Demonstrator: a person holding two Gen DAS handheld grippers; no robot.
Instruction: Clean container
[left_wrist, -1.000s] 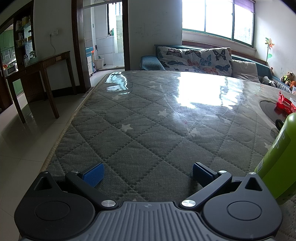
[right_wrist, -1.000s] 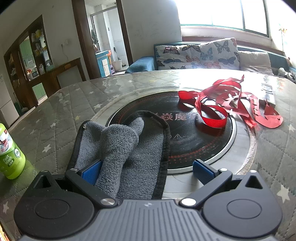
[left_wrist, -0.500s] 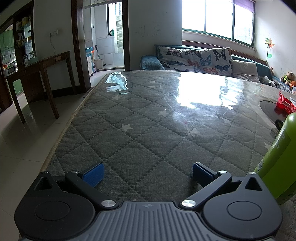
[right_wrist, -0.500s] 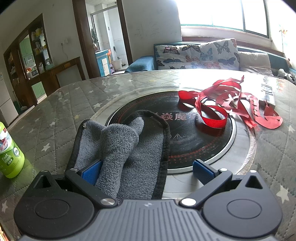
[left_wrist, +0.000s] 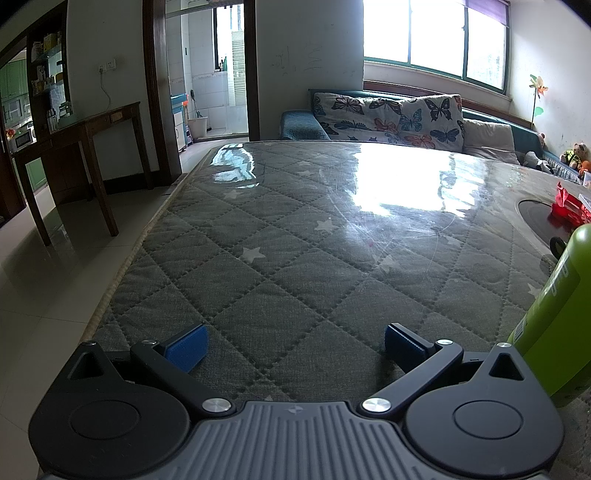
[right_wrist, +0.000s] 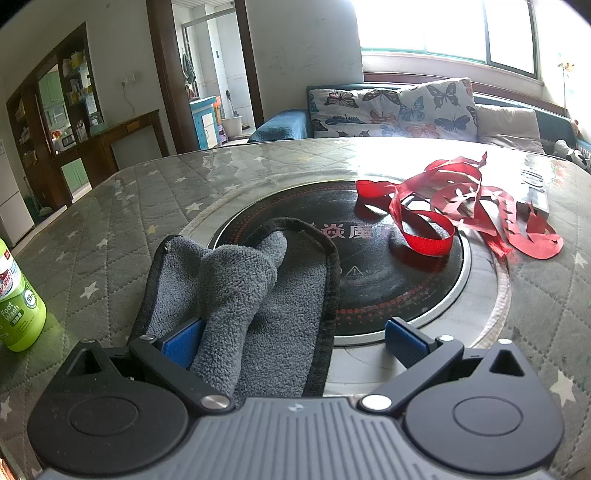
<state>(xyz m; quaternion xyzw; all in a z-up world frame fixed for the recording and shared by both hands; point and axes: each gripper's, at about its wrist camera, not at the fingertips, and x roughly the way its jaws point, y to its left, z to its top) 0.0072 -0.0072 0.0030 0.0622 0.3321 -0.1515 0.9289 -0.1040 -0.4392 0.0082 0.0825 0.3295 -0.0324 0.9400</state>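
Observation:
A green bottle (left_wrist: 554, 314) with a "Foot Wash" label stands on the quilted table (left_wrist: 295, 240), just right of my left gripper (left_wrist: 293, 343). That gripper is open, with nothing between its fingers. In the right wrist view the same green bottle (right_wrist: 20, 306) stands far left. My right gripper (right_wrist: 293, 339) is open over a crumpled grey cloth (right_wrist: 251, 288). The cloth lies between the fingers, against the left blue pad (right_wrist: 183, 341), and drapes over the rim of a round black cooktop (right_wrist: 406, 280).
A tangle of red ribbon (right_wrist: 461, 210) lies across the cooktop's far right side, beside a flat box (right_wrist: 535, 188). The table's left edge (left_wrist: 147, 236) drops to a tiled floor. A sofa with butterfly cushions (left_wrist: 391, 118) stands behind the table.
Hardly anything differs. The right wrist view has drifted very slightly; the cloth, the bottle and both grippers' fingers keep their places.

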